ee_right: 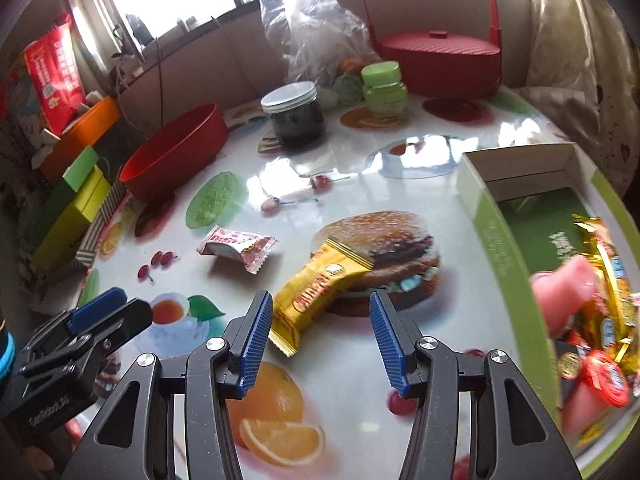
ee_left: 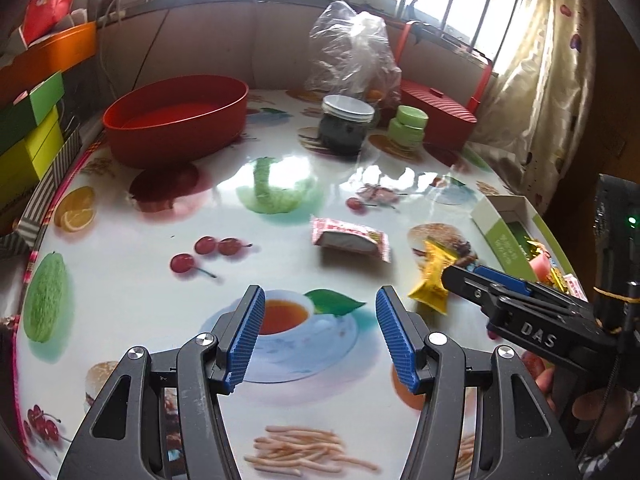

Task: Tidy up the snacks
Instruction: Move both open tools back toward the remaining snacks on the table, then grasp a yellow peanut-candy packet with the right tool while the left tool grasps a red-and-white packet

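A yellow snack bar [ee_right: 320, 286] lies on the printed tablecloth, its near end between my right gripper's open fingers; the right gripper [ee_right: 320, 312] is empty. The bar also shows in the left wrist view [ee_left: 432, 276]. A pink-and-white wrapped snack [ee_left: 350, 237] [ee_right: 237, 247] lies flat further out. My left gripper [ee_left: 320, 316] is open and empty above the printed teacup, left of the bar. A green-and-white box [ee_right: 496, 248] [ee_left: 498, 236] on the right holds several wrapped snacks [ee_right: 600, 280].
An empty red oval tub [ee_left: 176, 120] [ee_right: 176, 152] stands at the back left. A dark jar with a silver lid [ee_left: 346, 126], a green jar [ee_left: 408, 126], a plastic bag [ee_left: 352, 48] and a red lidded basket [ee_left: 436, 108] stand at the back. Coloured boxes [ee_left: 32, 136] line the left edge.
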### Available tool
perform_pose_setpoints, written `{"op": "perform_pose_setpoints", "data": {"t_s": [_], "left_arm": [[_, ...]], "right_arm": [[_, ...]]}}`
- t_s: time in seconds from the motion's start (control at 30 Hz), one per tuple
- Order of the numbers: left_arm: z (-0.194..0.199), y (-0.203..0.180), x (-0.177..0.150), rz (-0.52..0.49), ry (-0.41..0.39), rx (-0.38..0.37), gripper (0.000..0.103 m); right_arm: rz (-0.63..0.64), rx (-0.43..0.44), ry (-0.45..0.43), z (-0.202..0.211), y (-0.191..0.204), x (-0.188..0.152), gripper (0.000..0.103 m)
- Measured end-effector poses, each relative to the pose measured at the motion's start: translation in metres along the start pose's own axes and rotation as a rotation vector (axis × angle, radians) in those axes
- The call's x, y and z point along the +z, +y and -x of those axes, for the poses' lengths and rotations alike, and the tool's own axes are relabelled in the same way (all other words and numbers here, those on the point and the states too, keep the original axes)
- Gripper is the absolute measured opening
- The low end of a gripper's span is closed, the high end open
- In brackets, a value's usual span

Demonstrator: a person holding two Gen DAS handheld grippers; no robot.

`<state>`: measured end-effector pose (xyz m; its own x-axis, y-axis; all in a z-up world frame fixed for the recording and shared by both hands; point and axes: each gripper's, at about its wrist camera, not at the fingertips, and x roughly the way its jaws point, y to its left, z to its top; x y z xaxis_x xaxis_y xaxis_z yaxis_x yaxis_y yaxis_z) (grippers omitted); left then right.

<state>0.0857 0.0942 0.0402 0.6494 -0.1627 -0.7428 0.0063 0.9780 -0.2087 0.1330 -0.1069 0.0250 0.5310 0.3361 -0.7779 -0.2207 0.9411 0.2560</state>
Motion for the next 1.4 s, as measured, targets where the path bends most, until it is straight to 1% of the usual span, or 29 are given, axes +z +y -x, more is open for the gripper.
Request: {"op": "perform_pose_setpoints", "data": {"t_s": [0.27,0.53,0.57,0.73,0.87,1.03,1.1,1.13,1.17,1.27,1.4], "left_arm": [[-0.008,0.012,0.001,0.017,0.011,0.006,0.059],[-0.018,0.011,0.003,0.018,0.029,-0.008,0.059],[-0.019,0.010,0.003,0.016,0.031,-0.009,0.059],[-0.021,0.008,0.005,0.014,0.029,-0.017,0.059],[-0.025,0.007,0.007,0.013,0.036,-0.021,0.059],[-0.029,0.006,0.012,0.020,0.043,-0.033,0.059],[-0.031,0.005,0.014,0.022,0.046,-0.040,0.059],[-0.033,0.004,0.015,0.022,0.048,-0.045,0.059],[-0.035,0.003,0.017,0.024,0.054,-0.051,0.059],[-0.039,0.001,0.019,0.029,0.061,-0.056,0.059],[-0.040,0.002,0.017,0.029,0.066,-0.057,0.059]], "right_arm": [[-0.017,-0.020,0.025,-0.024,0.005,0.004,0.050],[-0.012,-0.028,0.011,-0.024,0.002,0.004,0.049],[-0.017,-0.025,0.010,-0.024,0.001,0.004,0.046],[-0.025,0.005,0.027,-0.023,-0.002,0.005,0.046],[-0.018,-0.058,0.016,-0.029,0.002,0.009,0.046],[0.018,-0.095,0.016,-0.032,0.006,0.011,0.046],[0.017,-0.106,0.012,-0.031,0.004,0.010,0.039],[0.017,-0.115,0.010,-0.031,0.002,0.010,0.029],[0.014,-0.125,0.008,-0.030,-0.001,0.010,0.023],[0.017,-0.104,0.007,-0.029,-0.004,0.010,0.022],[0.096,-0.071,0.006,-0.034,0.008,0.017,0.022]]}}
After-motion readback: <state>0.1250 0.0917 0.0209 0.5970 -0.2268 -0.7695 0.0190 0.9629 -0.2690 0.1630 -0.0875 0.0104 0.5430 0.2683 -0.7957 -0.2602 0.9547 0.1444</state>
